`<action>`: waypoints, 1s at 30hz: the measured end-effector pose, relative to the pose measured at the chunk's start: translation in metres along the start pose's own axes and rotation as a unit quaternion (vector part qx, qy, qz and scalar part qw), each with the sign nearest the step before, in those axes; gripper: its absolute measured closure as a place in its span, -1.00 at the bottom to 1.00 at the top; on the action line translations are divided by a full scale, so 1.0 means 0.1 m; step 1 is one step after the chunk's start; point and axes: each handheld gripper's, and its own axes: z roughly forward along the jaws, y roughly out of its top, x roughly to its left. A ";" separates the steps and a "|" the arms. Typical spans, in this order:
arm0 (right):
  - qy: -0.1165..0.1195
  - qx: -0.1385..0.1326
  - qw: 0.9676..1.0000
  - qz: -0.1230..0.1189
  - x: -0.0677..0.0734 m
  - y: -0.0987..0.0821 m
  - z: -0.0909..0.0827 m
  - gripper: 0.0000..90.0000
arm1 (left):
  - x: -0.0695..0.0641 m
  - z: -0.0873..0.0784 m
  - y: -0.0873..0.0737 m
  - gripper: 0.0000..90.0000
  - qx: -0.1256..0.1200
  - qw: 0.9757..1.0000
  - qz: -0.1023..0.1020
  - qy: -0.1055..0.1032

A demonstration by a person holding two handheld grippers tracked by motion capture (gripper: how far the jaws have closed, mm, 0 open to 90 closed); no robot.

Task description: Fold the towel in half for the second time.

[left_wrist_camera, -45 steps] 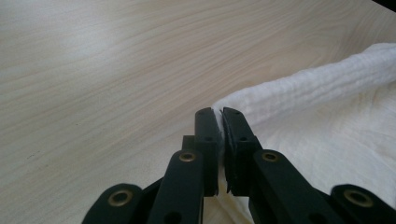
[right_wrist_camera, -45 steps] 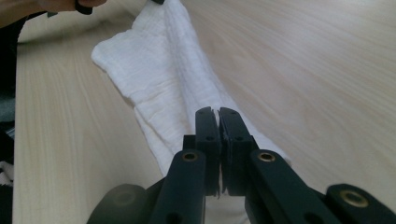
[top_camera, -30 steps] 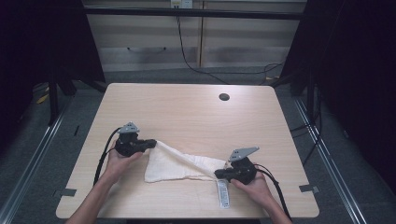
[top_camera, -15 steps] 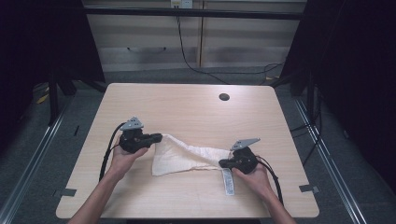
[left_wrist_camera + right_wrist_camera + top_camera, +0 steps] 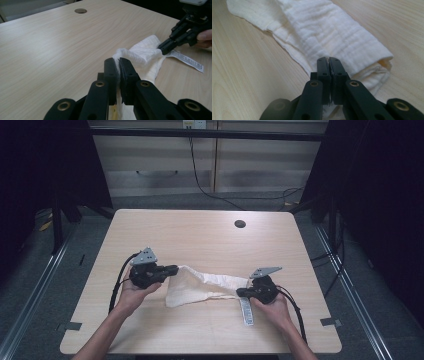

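A cream white cloth hangs stretched between the two grippers over the front half of the wooden table. My left gripper is shut on the cloth's left end; in its own view the left gripper pinches the cloth between closed jaws. The right gripper is shut on the cloth's right end, by a white care label lying on the table. In the right gripper view the right gripper has its jaws closed on the folded cloth. The other gripper and the label appear at the right.
A round cable hole sits in the table's back right part. Black cables trail from both grippers toward the front edge. Dark frame rails run on the floor along both sides of the table.
The left gripper has lifted and moved away from the person with its end of the cloth. The right gripper has shifted a little to the right, and the cloth now stretches between them.
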 end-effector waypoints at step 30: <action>-0.006 0.002 1.000 -0.012 0.02 0.01 0.01 0.96 | -0.48 0.13 -0.51 0.87 0.104 0.992 0.056 -0.041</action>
